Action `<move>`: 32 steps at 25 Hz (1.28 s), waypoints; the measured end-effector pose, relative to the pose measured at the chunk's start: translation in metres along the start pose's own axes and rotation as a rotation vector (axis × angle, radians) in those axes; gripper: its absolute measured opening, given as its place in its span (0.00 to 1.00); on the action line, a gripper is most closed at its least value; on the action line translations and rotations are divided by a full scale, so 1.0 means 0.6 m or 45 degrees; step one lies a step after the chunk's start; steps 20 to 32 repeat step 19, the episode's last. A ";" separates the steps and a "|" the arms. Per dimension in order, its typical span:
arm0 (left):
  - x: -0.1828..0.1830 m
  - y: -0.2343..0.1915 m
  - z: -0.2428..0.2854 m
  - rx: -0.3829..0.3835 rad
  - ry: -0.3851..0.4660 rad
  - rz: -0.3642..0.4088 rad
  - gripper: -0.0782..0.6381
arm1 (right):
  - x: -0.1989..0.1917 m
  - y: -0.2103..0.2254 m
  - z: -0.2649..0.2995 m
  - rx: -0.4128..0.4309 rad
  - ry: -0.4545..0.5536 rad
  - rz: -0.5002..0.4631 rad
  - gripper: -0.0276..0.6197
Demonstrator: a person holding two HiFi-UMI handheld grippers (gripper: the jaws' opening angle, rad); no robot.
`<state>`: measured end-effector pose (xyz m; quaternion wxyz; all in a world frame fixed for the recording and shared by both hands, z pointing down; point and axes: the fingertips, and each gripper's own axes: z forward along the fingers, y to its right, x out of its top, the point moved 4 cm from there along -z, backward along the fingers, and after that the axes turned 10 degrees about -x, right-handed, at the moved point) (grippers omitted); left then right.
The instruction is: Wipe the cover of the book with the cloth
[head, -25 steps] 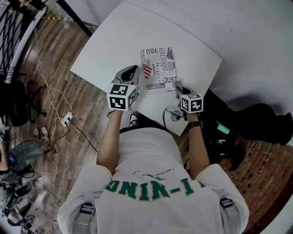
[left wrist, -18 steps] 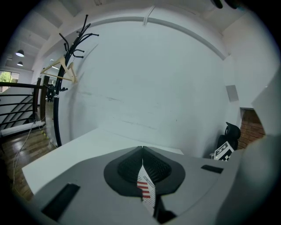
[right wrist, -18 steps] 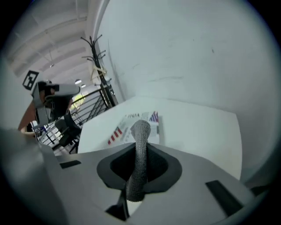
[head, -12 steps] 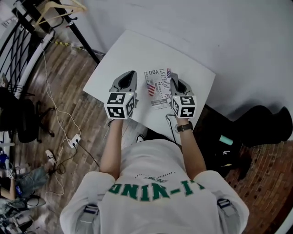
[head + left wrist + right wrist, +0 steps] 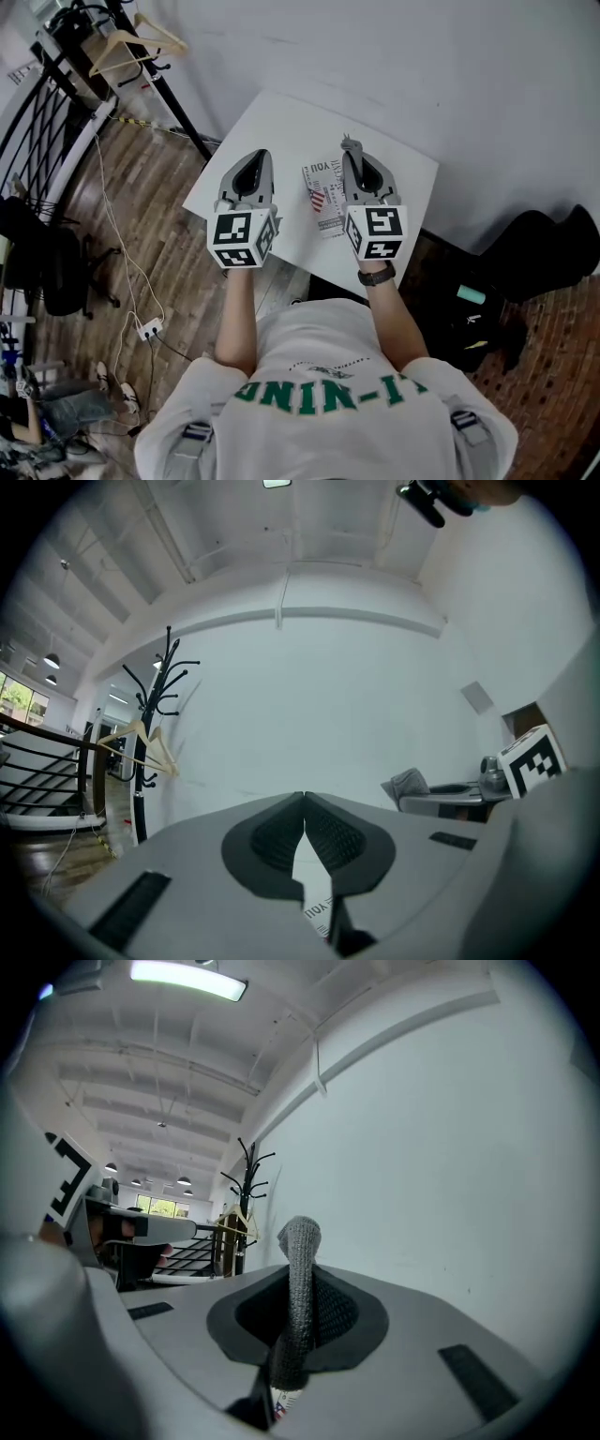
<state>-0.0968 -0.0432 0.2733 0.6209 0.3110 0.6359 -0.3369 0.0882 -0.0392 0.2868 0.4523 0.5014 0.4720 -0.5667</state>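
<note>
A book (image 5: 325, 195) with a black-and-white printed cover and a small flag lies on the white table (image 5: 281, 131); slivers of the book show below the jaws in both gripper views (image 5: 317, 913) (image 5: 281, 1401). My right gripper (image 5: 351, 147) is raised above the book's right side, shut on a grey knitted cloth (image 5: 300, 1302) that sticks up between its jaws (image 5: 349, 142). My left gripper (image 5: 257, 157) hovers left of the book, jaws shut and empty (image 5: 304, 799).
A coat rack (image 5: 141, 52) with a wooden hanger (image 5: 136, 37) stands left of the table. Cables and a power strip (image 5: 148, 328) lie on the wood floor. A black bag (image 5: 534, 248) sits at the right, below the white wall.
Both grippers have lifted up and away from the table, now pointing at the wall. The book appears smaller and farther below. The cloth stays clamped in the right gripper.
</note>
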 end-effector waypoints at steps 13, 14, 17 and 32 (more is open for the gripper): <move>0.001 0.006 -0.037 0.007 -0.001 0.016 0.13 | 0.004 -0.035 -0.025 0.028 0.022 -0.010 0.11; 0.000 0.006 -0.042 0.006 -0.001 0.015 0.13 | 0.006 -0.039 -0.029 0.027 0.030 -0.010 0.11; -0.005 -0.001 -0.060 0.005 -0.009 0.006 0.13 | 0.005 -0.058 -0.041 0.023 0.038 -0.013 0.11; -0.010 -0.007 -0.074 0.005 -0.014 -0.004 0.13 | 0.003 -0.073 -0.048 0.030 0.032 -0.018 0.11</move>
